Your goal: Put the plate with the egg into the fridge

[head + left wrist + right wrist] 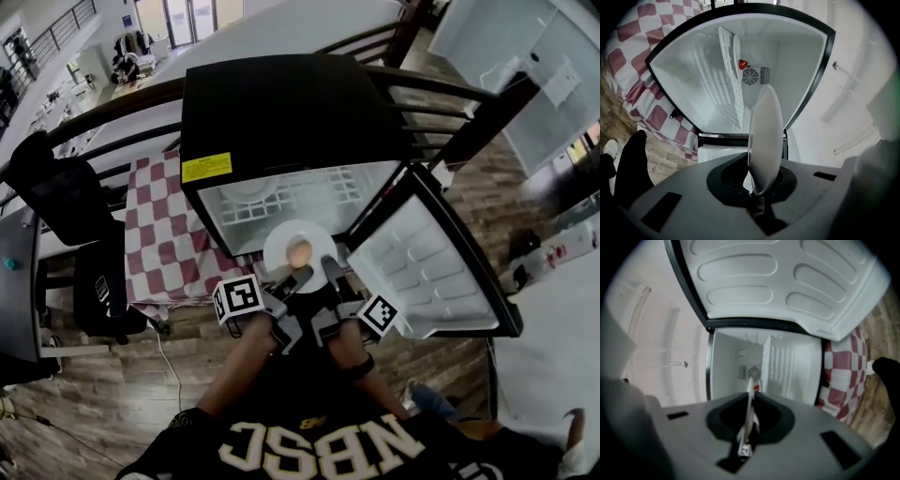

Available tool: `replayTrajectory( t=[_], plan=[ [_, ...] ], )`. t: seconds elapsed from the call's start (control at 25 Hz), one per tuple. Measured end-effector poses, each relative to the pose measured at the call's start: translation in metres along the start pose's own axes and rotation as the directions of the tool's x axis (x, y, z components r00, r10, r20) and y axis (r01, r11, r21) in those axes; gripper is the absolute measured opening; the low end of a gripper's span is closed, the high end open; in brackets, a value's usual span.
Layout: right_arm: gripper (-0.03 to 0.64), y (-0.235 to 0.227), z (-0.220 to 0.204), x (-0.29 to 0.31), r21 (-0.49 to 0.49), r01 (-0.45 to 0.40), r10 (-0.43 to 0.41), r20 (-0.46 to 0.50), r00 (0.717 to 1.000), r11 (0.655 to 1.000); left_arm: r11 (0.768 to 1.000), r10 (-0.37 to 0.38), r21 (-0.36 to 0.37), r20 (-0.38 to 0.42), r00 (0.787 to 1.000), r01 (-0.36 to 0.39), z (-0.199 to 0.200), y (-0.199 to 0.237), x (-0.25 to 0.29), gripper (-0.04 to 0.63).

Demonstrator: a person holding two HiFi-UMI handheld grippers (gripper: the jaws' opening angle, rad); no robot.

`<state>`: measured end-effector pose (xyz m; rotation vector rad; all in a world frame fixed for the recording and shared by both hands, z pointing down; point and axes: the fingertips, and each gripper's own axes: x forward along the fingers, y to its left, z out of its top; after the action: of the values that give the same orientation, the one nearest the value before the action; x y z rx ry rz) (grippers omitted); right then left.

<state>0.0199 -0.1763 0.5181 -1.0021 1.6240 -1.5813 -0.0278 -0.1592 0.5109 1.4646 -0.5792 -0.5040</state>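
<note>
The round white plate [278, 246] carries a brown egg [299, 252]. Your left gripper [294, 281] and right gripper [330, 277] clench its rim.

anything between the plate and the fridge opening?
Nothing. In the head view the plate with the egg sits right at the fridge's open mouth, gap bare. Both gripper views look past its rim straight into the cavity.

White letters "NBSC" are seen on the black shirt [323, 448] at bottom centre; the yellow label [206, 167] on the fridge [281, 103] cannot be read.
</note>
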Motion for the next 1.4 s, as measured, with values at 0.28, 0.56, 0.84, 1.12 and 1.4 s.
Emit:
replayTrajectory(
  t=[0.28, 0.56, 0.84, 1.12, 1.4],
  plan=[
    [0.040, -0.004, 0.034, 0.029, -0.027, 0.024, -0.022, 0.053, 0.998, 0.999, 0.999, 0.029, -0.021, 0.008, 1.000, -0.029, 0.027, 0.005, 0.036, 0.035],
    [0.040, -0.018, 0.055, 0.053, -0.071, 0.075, -0.070, 0.075, 0.995, 0.995, 0.996, 0.051, -0.081, 0.027, 0.998, -0.049, 0.046, 0.020, 0.063, 0.035],
    [0.040, -0.028, 0.069, 0.071, -0.072, 0.081, -0.074, 0.086, 0.994, 0.994, 0.994, 0.086, -0.073, 0.031, 0.996, -0.084, 0.062, 0.036, 0.081, 0.035],
    [0.041, -0.032, 0.082, 0.088, -0.055, 0.075, -0.069, 0.112, 0.991, 0.996, 0.994, 0.091, -0.072, 0.037, 0.995, -0.088, 0.076, 0.036, 0.096, 0.036],
    [0.041, -0.034, 0.088, 0.101, -0.051, 0.054, -0.048, 0.116, 0.992, 0.997, 0.995, 0.084, -0.059, 0.035, 0.996, -0.082, 0.089, 0.039, 0.105, 0.037]
  ],
)
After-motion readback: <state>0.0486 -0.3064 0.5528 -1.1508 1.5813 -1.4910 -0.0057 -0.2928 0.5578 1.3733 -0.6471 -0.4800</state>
